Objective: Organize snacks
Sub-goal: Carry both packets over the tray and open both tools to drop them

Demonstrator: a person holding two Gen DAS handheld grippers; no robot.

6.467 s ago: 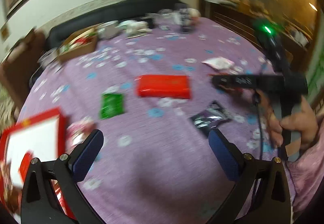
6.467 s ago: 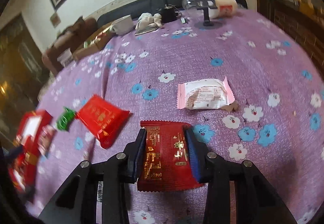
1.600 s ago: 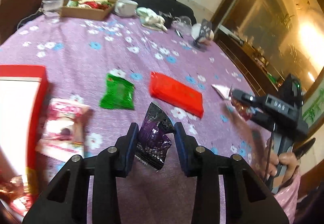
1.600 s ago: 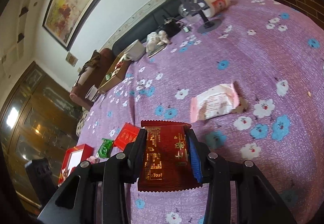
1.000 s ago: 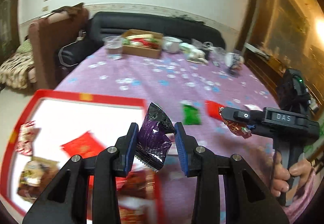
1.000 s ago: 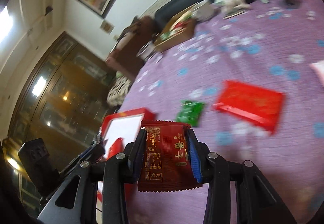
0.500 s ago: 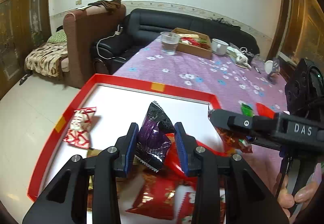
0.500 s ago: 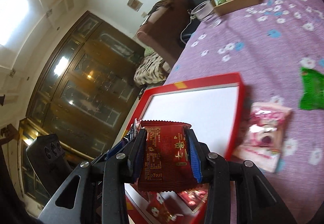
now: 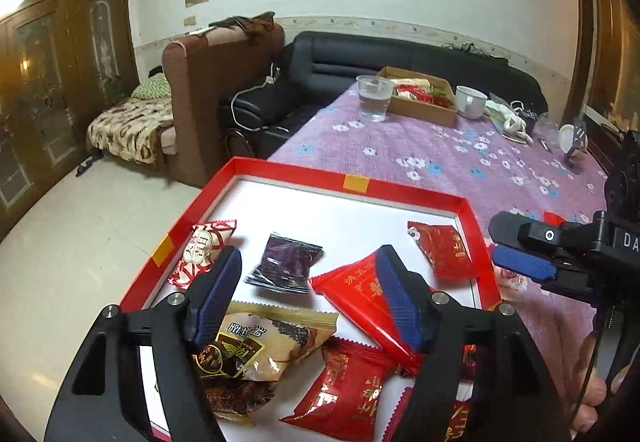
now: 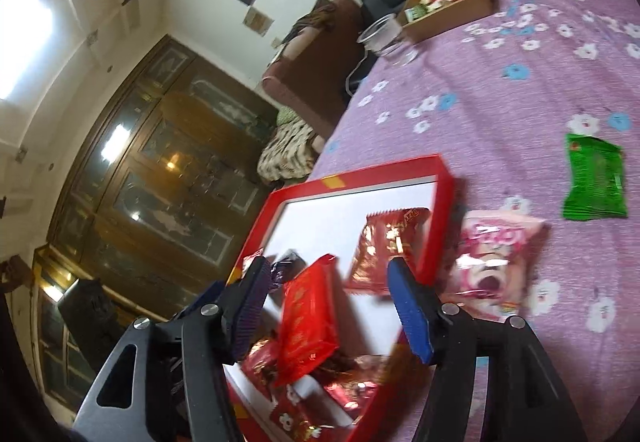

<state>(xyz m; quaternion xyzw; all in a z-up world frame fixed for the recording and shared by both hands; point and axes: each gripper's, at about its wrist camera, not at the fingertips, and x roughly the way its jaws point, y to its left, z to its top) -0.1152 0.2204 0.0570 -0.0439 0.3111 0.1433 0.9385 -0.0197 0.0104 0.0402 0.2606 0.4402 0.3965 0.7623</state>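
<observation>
My left gripper (image 9: pixel 308 294) released, purple packet (image 9: pixel 286 263) at 12 in red tray (image 9: pixel 304 172); right gripper (image 10: pixel 328 302) released too.

light: warm indoor, bright ceiling glare | right view motion-blurred | edges: fisheye-bent, dark

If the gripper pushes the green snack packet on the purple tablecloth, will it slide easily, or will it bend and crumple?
The green snack packet lies flat and looks thin, so it is probably light and floppy, likely to buckle under a push. Its wrapper seems glossy, so it may slip between gripper fingers. The purple tablecloth looks like fabric, which could drag it rather than let it glide.
</observation>
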